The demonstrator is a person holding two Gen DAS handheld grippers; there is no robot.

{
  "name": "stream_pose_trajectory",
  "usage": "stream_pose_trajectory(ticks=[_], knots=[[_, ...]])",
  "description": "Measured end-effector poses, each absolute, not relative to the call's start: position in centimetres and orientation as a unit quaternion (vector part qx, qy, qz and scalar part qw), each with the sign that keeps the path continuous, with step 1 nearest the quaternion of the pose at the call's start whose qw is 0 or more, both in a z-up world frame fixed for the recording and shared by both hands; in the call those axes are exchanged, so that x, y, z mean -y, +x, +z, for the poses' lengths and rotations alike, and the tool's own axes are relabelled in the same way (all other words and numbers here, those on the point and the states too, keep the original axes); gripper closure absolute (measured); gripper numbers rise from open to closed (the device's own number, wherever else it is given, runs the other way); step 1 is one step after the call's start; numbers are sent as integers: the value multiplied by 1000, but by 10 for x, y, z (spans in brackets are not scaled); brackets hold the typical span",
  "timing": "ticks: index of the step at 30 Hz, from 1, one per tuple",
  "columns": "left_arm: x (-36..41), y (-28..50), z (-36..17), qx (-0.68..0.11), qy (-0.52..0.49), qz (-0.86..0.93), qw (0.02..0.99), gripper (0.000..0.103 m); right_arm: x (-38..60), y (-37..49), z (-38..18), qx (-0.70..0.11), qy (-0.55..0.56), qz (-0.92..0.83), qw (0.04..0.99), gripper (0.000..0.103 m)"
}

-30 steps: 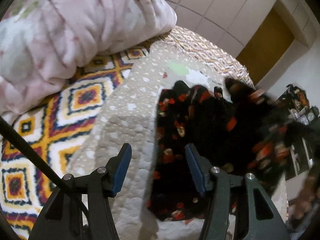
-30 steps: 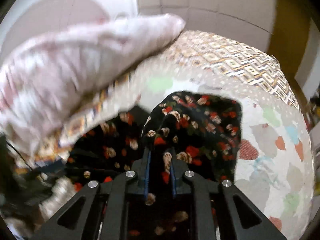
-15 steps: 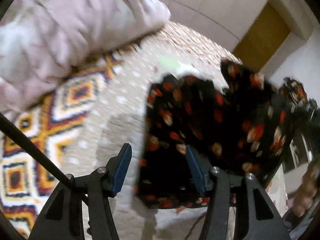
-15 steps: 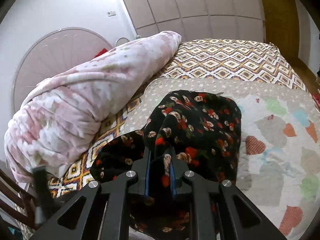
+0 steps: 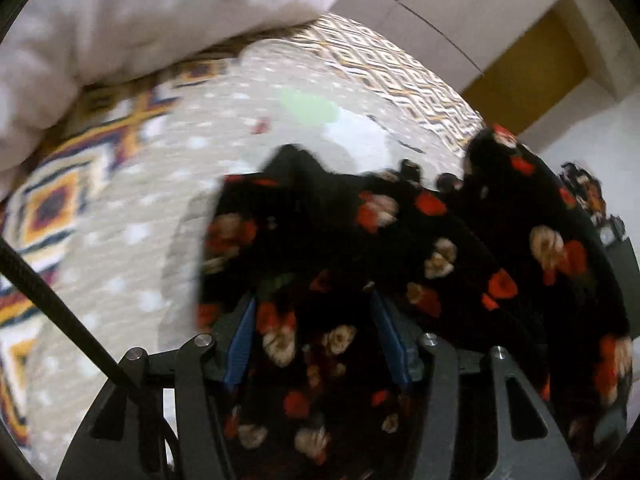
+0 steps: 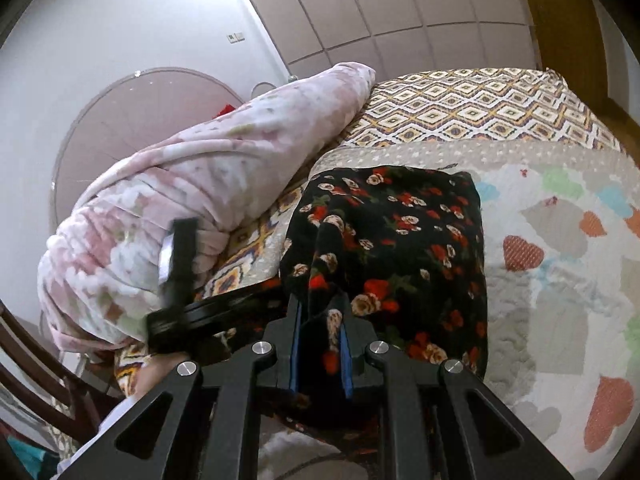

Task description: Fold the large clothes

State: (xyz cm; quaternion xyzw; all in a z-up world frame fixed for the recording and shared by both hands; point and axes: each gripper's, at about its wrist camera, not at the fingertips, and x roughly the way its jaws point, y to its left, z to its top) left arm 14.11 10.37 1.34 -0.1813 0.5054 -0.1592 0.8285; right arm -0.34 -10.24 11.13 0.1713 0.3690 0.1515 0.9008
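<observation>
Pinching a fold of the black floral garment, the right tool is closed on it above the bed; the left tool gapes around cloth, ungripped.

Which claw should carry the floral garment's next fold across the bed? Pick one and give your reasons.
Right. The right claw is already shut on a pinch of the black floral garment, so it can likely pull now. The left claw has cloth between its pads but stands open and must close first.
</observation>
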Motion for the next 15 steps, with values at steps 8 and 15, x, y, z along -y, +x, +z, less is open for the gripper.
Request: stream_pose_trajectory(ticks=[8,15], knots=[[-130,138,17,-498,-202,-153,830,46,103,13,105,-367,226,178,885,87],[-226,103,34,-459,-227,-74,856,46,36,36,100,-385,181,214,879,87]])
